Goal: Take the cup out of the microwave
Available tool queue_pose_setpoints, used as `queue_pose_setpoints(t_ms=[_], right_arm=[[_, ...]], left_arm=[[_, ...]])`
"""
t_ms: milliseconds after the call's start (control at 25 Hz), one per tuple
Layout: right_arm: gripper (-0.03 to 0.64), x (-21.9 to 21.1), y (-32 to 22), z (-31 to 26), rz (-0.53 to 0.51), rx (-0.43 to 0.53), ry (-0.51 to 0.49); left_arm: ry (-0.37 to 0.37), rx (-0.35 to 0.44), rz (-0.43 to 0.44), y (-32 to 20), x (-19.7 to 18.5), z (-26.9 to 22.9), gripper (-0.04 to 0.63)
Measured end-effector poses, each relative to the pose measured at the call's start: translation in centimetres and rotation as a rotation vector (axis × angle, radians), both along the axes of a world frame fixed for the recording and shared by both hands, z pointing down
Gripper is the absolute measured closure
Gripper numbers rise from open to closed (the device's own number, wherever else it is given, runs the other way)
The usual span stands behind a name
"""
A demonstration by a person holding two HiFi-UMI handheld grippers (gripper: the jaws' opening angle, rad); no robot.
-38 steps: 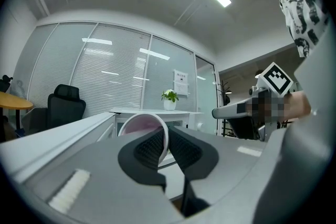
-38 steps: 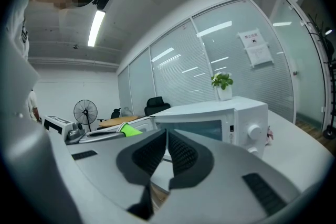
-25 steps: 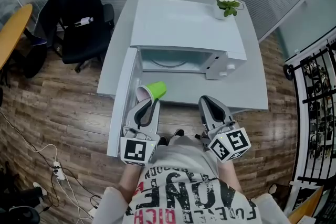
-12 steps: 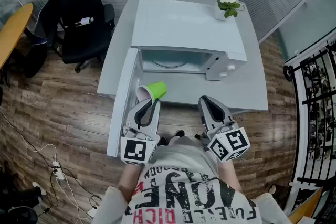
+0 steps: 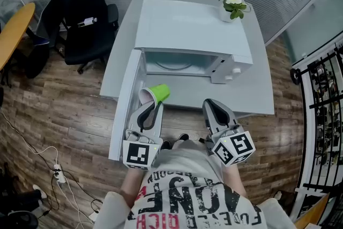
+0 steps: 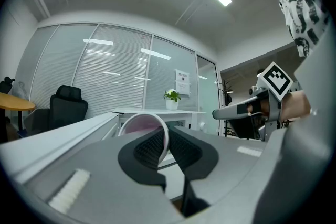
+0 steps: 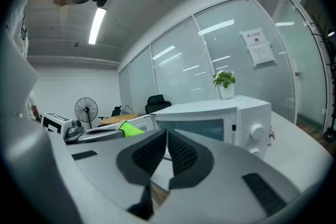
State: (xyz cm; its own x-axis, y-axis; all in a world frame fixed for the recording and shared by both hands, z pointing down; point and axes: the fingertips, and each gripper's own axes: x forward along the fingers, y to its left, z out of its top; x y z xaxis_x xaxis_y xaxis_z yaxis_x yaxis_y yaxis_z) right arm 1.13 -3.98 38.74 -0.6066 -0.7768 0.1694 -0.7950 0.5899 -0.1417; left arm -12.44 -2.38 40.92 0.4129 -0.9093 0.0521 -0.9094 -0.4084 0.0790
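The withdrawal step is judged to be nearly finished. The lime-green plastic cup with a pale inside (image 5: 158,93) is seen outside the cavity of the white microwave oven (image 5: 190,24), in front of its opening and just beside the swung-open white door (image 5: 124,98). The cup is held on its side, with its mouth turned toward the person.

In the left gripper view, the cup's rim (image 6: 157,122) is seen passing between the ribbed pads. One pad is placed inside the mouth and the other outside, so the left gripper (image 5: 148,109) is pinching the cup's wall. Whether the cup's side touches the grey table (image 5: 257,95) cannot be told.

The right gripper (image 5: 210,103) is held near the table's front edge, apart from the cup. In its own view, its pads (image 7: 152,152) are pressed together with nothing between them. The green cup (image 7: 130,128) and the microwave's dial panel (image 7: 247,124) are seen beyond them.

What is left is judged to be the setting down. For that, the left gripper would need to be rolled until the cup's mouth faces up. The cup would then be lowered onto a bare part of the table, clear of the door, and the jaws spread only once its base is seated. Because only the thin wall is pinched, a slip or a tipped cup is the likely risk if the turn is hurried.
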Motion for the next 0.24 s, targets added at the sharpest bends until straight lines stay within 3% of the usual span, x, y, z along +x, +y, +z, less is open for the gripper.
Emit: queue_pose_setpoints(t_ms=[120,240], right_arm=[[0.595,0.05,-0.20,-0.13,-0.002,0.001,0.000],[0.595,0.07,-0.42,-0.33,-0.007,0.002,0.004]], left_arm=[[-0.032,0.038,0.010,-0.28,-0.02,0.01,0.555],[-0.031,0.028,0.002,-0.52,-0.04,0.13,0.555]])
